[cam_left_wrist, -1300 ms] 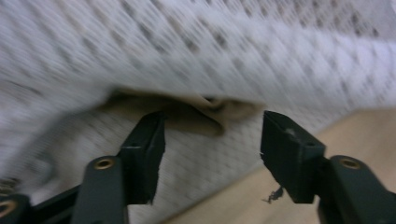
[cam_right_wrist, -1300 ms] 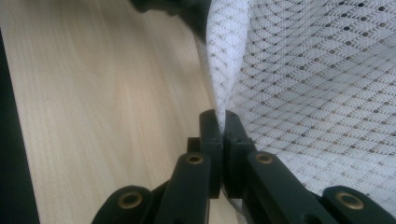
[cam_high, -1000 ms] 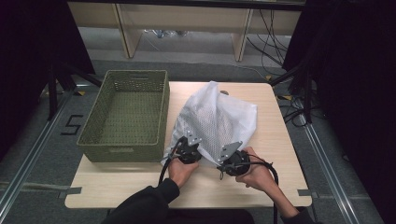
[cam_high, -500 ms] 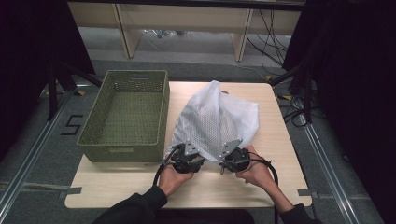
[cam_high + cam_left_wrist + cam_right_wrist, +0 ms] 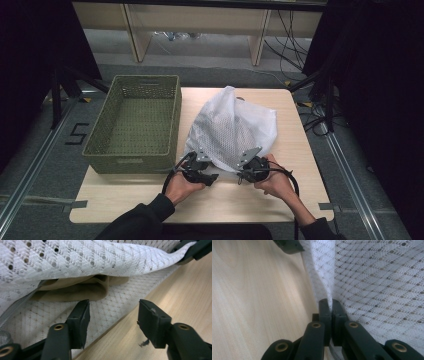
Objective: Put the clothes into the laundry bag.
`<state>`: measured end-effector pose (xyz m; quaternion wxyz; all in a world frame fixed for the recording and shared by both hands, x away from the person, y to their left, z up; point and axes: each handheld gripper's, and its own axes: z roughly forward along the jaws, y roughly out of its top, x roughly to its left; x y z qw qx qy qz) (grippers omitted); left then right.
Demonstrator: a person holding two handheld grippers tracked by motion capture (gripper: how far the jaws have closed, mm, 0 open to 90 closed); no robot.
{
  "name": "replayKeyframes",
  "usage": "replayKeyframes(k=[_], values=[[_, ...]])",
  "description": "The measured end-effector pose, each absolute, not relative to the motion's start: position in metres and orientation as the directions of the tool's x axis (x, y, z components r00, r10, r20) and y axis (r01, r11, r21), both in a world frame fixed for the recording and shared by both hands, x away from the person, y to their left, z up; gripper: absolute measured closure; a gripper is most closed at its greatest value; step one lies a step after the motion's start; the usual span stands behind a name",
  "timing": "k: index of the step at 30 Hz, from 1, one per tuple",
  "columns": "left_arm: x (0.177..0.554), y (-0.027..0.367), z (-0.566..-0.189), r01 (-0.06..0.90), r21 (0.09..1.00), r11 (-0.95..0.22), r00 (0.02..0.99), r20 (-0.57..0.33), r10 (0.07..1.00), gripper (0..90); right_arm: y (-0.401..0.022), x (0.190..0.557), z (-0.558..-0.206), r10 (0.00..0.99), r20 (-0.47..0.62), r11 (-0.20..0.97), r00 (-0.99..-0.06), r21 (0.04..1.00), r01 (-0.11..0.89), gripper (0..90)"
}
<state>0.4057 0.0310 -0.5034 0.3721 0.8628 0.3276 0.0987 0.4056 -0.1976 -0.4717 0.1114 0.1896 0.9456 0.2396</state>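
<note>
A white mesh bag [image 5: 232, 125] lies heaped on the wooden table [image 5: 240, 200], its mouth toward me. In the left gripper view the mouth gapes and a tan cloth [image 5: 82, 290] shows inside. My left gripper [image 5: 113, 312] is at the bag's near left edge [image 5: 202, 172]. Its jaws have just been opening and stand apart, one over the lower mesh layer and one over bare wood, pressing on nothing. At the near right edge, my right gripper [image 5: 331, 305] is shut on a fold of the mesh [image 5: 374, 277] and lifts the upper layer [image 5: 246, 172].
An olive woven basket [image 5: 132, 155] stands to the left of the bag, close beside it. Bare tabletop runs along the front edge under my forearms. Shelving and cables lie beyond the table's far edge.
Both hands have shifted slightly toward the table's front edge, and the bag's near edge sits lower on the table. The basket has not moved.
</note>
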Motion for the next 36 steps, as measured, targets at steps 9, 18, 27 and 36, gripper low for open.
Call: replayKeyframes(k=[9, 18, 27, 36], values=[[0.414, 0.025, -0.507, 0.45, 0.681, -0.578, 0.794, -0.009, 0.608, 58.2, -0.202, 0.408, -0.471, 0.41, -0.12, 0.814, -0.904, 0.496, 0.303, 89.9], [0.412, 0.026, -0.506, 0.471, 0.674, -0.569, 0.788, -0.032, 0.615, 89.7, -0.202, 0.41, -0.472, 0.426, -0.121, 0.808, -0.897, 0.497, 0.317, 89.9], [0.402, 0.029, -0.505, 0.474, 0.666, -0.576, 0.813, -0.079, 0.577, 90.0, -0.185, 0.414, -0.476, 0.39, -0.136, 0.817, -0.911, 0.506, 0.275, 89.9], [0.392, 0.031, -0.503, 0.421, 0.639, -0.644, 0.864, -0.067, 0.498, 90.0, -0.162, 0.438, -0.493, 0.464, -0.17, 0.79, -0.869, 0.523, 0.319, 90.0]])
